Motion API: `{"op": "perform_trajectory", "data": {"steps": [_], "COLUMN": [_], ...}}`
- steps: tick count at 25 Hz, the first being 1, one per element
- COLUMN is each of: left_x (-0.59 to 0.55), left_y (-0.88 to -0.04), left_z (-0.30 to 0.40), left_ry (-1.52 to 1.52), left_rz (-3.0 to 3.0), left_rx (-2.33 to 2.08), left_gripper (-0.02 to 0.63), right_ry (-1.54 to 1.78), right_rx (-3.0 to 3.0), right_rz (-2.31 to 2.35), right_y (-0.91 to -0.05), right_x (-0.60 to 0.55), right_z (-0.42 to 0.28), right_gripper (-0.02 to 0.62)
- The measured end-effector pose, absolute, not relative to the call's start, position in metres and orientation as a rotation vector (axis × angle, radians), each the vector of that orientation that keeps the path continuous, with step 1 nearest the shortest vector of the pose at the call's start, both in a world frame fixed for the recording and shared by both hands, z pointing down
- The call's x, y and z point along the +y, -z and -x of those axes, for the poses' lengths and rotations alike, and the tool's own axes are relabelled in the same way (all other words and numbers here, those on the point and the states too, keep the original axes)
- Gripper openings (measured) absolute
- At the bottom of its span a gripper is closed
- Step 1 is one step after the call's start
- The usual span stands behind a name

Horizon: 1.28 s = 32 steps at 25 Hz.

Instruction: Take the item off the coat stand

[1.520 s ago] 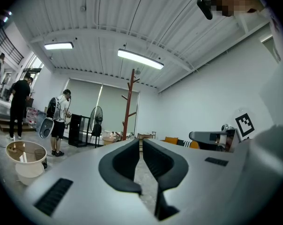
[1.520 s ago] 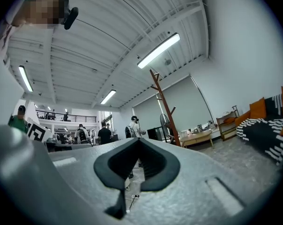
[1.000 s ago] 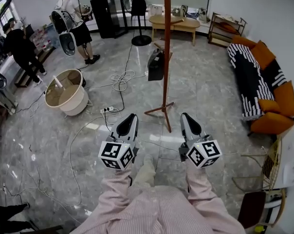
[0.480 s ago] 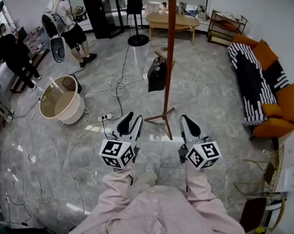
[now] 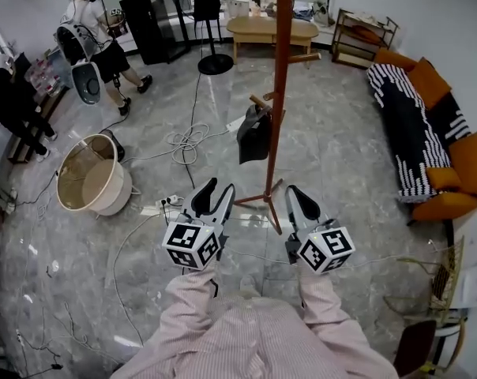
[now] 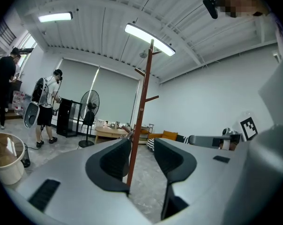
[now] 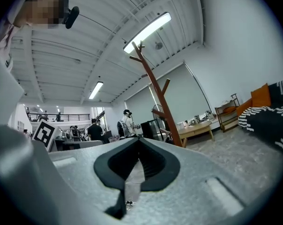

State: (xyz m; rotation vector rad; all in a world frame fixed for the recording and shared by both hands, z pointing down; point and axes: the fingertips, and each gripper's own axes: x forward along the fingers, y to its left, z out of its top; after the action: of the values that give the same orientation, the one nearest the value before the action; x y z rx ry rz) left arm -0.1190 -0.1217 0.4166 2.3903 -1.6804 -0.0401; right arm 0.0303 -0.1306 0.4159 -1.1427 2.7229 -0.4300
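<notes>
"While the item is not yet off its peg, where does it hang?"

"Dark bag (image 5: 254,135) noted on a low peg of the coat stand (image 5: 281,69), on the pole's 9 o'clock side, clear of the floor. In my judgement it keeps its place because it is hooked over the upturned peg. A lift up and outward would be needed to free it"

"And the grippers?"

"Both are held low, at 6 o'clock of the stand's feet and well apart from the bag. Left gripper (image 5: 218,188): jaws opening, part-way apart, nothing between the pads. The pole shows through the gap only in the distance. I judge it is being readied for the bag. Right gripper (image 5: 295,193): jaws together, nothing held, seemingly kept in reserve"

"Surroundings?"

"Loose cable (image 5: 185,140) lies on the floor at 10 o'clock of the stand's base, a possible snag on approach. Round tub (image 5: 92,181) at 9 o'clock, sofa (image 5: 428,125) at 3 o'clock, low table (image 5: 270,28) at 12 o'clock, a person (image 5: 96,46) at 11 o'clock. All are well apart from the stand"
</notes>
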Motion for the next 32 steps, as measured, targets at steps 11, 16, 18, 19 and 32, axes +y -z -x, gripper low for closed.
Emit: {"op": "perform_trajectory", "data": {"steps": [11, 16, 18, 19, 32], "left_x": [-0.183, -0.2, -0.209, -0.215, -0.288], "left_y": [-0.428, -0.433, -0.436, -0.438, -0.472], "left_z": [0.129, 0.134, 0.136, 0.136, 0.125], "left_ry": [0.002, -0.014, -0.023, -0.028, -0.115], "left_rz": [-2.434, -2.435, -2.43, -2.428, -2.383], "left_rx": [-1.616, -1.598, -1.593, -1.59, -1.546], "left_gripper": [0.187, 0.198, 0.202, 0.204, 0.213], "right_ry": [0.424, 0.424, 0.428, 0.428, 0.441], "right_rx": [2.702, 2.703, 2.709, 2.713, 2.749], "right_rz": [1.169, 1.185, 1.187, 1.187, 1.164], "right_y": [-0.423, -0.424, -0.425, -0.425, -0.43], "right_x": [-0.177, -0.185, -0.188, -0.19, -0.244], "right_z": [-0.011, -0.007, -0.005, -0.005, -0.003], "right_gripper": [0.005, 0.005, 0.005, 0.005, 0.005]}}
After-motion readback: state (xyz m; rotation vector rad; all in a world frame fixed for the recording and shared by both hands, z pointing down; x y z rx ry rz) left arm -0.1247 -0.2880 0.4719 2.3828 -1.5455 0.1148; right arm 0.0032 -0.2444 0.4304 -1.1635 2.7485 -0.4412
